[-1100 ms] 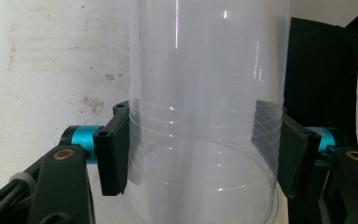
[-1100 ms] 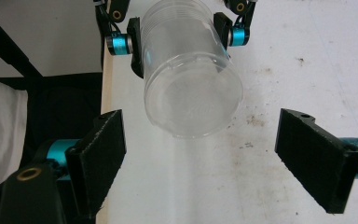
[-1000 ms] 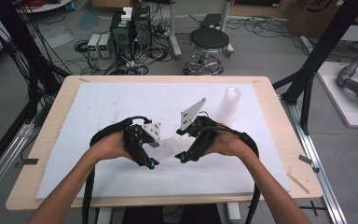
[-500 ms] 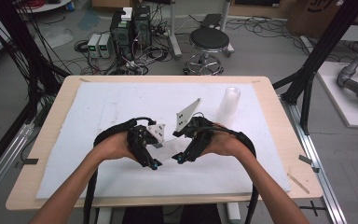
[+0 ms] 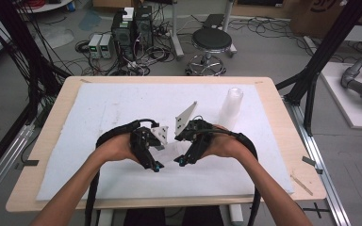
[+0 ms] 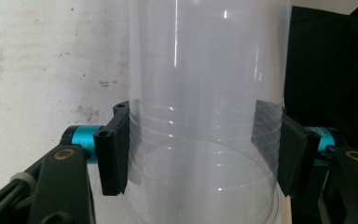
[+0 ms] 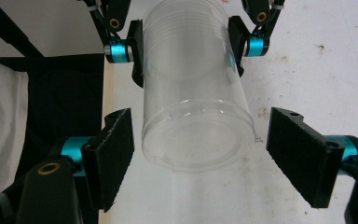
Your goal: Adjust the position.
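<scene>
Cup (image 7: pixel 196 88): clear plastic, clamped near its far end by the left gripper (image 7: pixel 186 44).
Right gripper (image 7: pixel 200 154): jaws spread either side of the cup, apart from it.

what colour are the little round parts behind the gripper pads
Bright blue, metallic-looking barrels behind the black pads, clearest in the right gripper view beside the clear cup.

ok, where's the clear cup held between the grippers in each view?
High view: the clear cup is faint, low in the middle, between the two hand-held grippers.
Left gripper view: it takes up the middle, clamped between the left hand-held gripper jaws.
Right gripper view: upper middle, base toward the camera, between the open right hand-held gripper jaws.
Shared landmark: the stained white mat under it.
</scene>
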Demonstrator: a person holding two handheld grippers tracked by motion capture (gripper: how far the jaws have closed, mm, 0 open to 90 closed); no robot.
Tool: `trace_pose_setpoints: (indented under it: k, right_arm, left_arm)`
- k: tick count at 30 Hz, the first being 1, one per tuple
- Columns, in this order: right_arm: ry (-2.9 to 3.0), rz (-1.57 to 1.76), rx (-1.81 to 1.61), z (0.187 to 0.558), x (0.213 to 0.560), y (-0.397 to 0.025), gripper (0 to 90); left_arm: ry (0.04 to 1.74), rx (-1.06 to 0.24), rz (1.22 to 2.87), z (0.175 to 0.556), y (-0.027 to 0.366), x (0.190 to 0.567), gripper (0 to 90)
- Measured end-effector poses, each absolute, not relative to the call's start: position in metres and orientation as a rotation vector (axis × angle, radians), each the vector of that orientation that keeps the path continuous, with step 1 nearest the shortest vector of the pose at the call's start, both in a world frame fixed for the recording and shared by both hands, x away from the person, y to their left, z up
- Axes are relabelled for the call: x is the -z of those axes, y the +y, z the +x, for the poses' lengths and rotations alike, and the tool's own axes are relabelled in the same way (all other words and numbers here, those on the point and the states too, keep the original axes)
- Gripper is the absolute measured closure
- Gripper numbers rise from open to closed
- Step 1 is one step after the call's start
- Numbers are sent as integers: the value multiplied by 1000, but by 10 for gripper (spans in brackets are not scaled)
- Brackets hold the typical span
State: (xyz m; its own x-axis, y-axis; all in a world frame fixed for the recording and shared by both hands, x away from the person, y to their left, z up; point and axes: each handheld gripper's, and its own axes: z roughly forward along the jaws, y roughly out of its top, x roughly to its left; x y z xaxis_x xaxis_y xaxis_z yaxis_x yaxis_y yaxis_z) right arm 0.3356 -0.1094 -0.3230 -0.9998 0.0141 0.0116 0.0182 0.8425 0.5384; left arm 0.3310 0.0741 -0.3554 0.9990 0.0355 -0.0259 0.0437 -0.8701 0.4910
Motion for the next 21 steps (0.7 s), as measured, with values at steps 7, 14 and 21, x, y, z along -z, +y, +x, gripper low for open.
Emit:
trace_pose_setpoints:
  k: [7, 14, 21]
  right_arm:
    - [-3010, -19, 876, 336, 323, -109, 275]
    - [-3004, 3, 862, 335, 323, -108, 384]
    - [-3005, 12, 868, 336, 324, -106, 418]
  left_arm:
    - [48, 24, 2635, 331, 72, 355, 329]
    - [55, 26, 2634, 331, 71, 356, 329]
    - [48, 20, 2640, 331, 71, 356, 330]
